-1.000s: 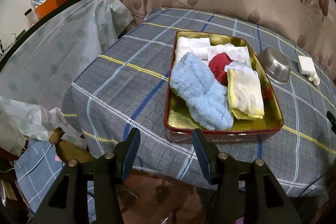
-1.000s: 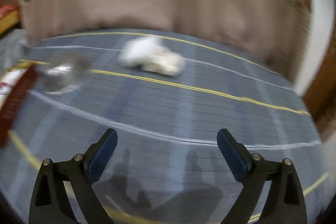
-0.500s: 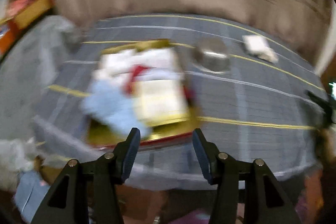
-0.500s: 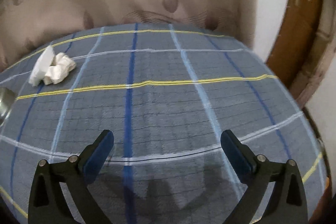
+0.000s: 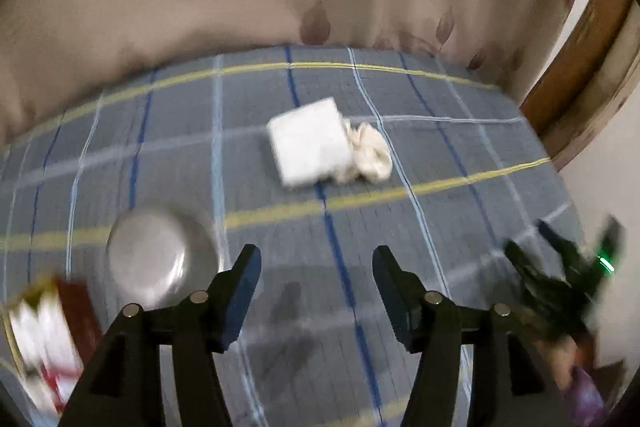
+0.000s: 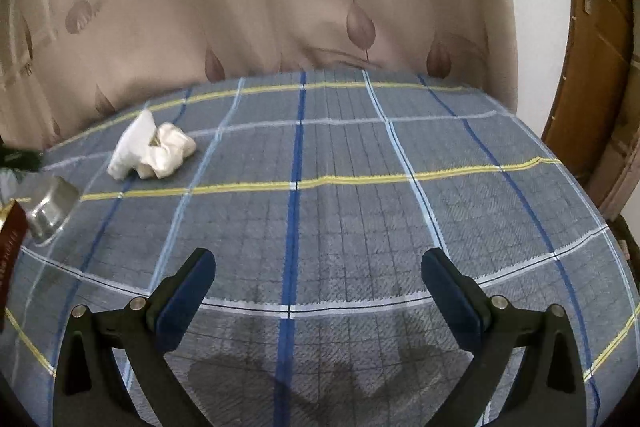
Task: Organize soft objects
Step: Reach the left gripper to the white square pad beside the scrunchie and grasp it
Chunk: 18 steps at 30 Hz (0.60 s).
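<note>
Steel bowl rests on the plaid-covered worktop. Leaf-print curtain hangs behind; wooden door frame stands right.

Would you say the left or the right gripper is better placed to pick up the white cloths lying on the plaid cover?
Probably the left. The left gripper is open and faces the white cloths almost head-on, while for the open right gripper they sit far off to its left.
</note>
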Available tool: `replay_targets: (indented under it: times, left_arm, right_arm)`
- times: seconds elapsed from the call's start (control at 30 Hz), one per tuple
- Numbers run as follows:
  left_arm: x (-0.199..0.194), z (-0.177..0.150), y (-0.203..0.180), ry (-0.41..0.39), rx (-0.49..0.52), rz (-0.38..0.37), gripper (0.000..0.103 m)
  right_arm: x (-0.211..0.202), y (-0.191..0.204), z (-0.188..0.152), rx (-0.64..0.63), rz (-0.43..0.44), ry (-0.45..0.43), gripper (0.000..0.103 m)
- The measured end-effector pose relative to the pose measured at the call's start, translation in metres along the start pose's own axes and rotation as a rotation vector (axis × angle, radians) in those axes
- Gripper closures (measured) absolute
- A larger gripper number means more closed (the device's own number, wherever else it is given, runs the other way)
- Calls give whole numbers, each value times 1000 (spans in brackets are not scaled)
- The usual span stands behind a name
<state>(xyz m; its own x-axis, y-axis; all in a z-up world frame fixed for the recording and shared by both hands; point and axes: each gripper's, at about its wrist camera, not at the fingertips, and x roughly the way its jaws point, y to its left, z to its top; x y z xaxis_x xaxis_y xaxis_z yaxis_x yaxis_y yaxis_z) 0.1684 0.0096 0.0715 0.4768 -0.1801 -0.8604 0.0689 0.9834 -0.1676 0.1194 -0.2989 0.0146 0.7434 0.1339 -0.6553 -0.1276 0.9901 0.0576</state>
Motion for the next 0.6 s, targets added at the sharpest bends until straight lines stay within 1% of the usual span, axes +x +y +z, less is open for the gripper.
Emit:
replay_targets:
  times: [0.07,0.13,0.2,0.27,0.3,0.4,0.5,0.53,0.6]
  left_arm:
    - [28,29,-12,27,41,12,44]
    - [49,50,-16,47,41,-4,44]
    - [70,71,-14,71,1,-44,44]
    - [85,83,-12,89,-34,-79,44]
    - [92,88,-11,103,-43,-82,44]
    - [111,101,-8,127,-70,-22,44]
    - [123,107,-8,146,-71,25,44]
    - [128,109,-9,153,-62,52,44]
    - [136,109,-13,168,-30,129,44]
  right_arm:
    - [-3,-1,0,3,12,-21,1]
    - [-6,-1,1,5,21,-38,1]
    - [-10,-1,1,7,29,-56,1]
    - [-12,-1,1,8,34,-71,1]
    - [-13,-1,1,8,36,-76,1]
    - [-16,0,0,9,43,-91,1]
    - [-18,0,0,9,48,-100,1]
    - [-19,0,0,8,49,-102,1]
    - [-19,0,0,7,53,-106,1]
